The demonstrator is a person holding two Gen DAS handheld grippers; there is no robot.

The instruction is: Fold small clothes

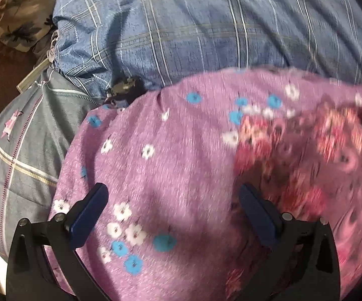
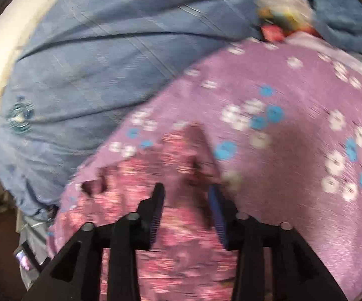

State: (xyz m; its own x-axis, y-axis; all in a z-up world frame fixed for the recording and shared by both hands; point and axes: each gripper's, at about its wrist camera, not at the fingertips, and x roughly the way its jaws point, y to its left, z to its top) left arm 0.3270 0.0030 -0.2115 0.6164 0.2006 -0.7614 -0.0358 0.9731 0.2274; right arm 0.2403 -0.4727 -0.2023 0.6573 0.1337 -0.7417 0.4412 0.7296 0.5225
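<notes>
Both the left claw (image 1: 173, 208) and right claw (image 2: 186, 200) hover open, holding nothing, over the purple flower-printed cotton garment (image 1: 171, 165), spread flat on the blue checked bedsheet (image 1: 181, 25), ready for folding.

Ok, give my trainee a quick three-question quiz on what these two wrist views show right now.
1. True or false: the left gripper stands open.
2. What does the purple floral cloth with blue and white flowers lie on?
A. blue plaid bedding
B. bare wood
3. Which patch sits between the right gripper fingers?

Key: 1 true. 2 A. 3 the pink-red floral fabric.
</notes>
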